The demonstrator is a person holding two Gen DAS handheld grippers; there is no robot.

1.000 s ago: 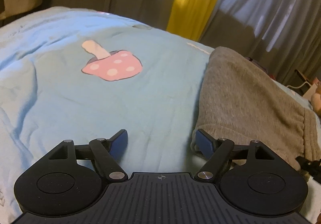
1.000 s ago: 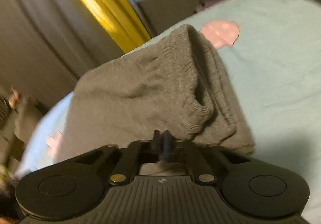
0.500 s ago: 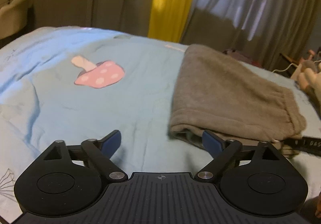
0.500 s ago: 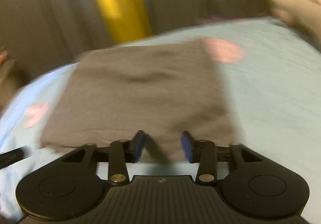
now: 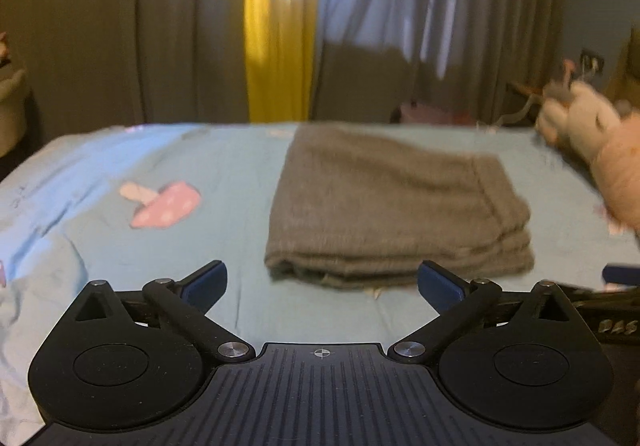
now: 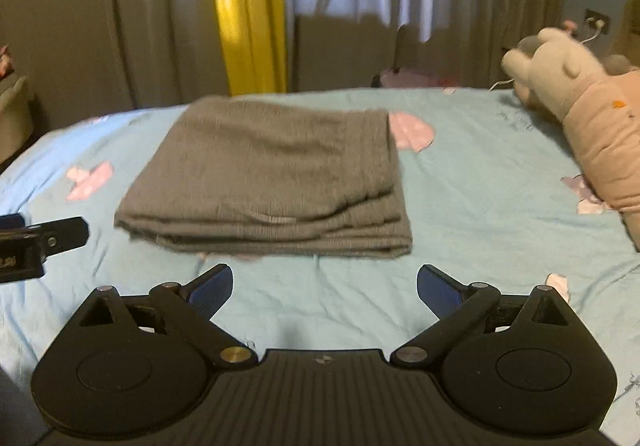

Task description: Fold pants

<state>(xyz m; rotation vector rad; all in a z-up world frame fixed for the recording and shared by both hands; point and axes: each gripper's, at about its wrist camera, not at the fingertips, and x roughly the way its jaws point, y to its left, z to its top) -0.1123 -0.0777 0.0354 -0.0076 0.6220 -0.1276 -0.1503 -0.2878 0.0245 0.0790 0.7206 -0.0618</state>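
The grey pants [image 5: 384, 206] lie folded in a flat stacked rectangle on the light blue bedspread [image 5: 224, 230]; they also show in the right wrist view [image 6: 272, 174]. My left gripper [image 5: 322, 280] is open and empty, just short of the fold's near edge. My right gripper [image 6: 324, 284] is open and empty, a little back from the near edge. The left gripper's finger [image 6: 44, 238] shows at the left edge of the right wrist view.
A plush toy [image 6: 580, 102] lies on the bed at the right. Pink mushroom prints [image 5: 164, 204] mark the bedspread. Grey and yellow curtains [image 6: 248, 6] hang behind the bed. The bed's far edge runs below the curtains.
My right gripper let go of the pants and opened wide. Both grippers drew back from the pants, which now lie flat and folded.
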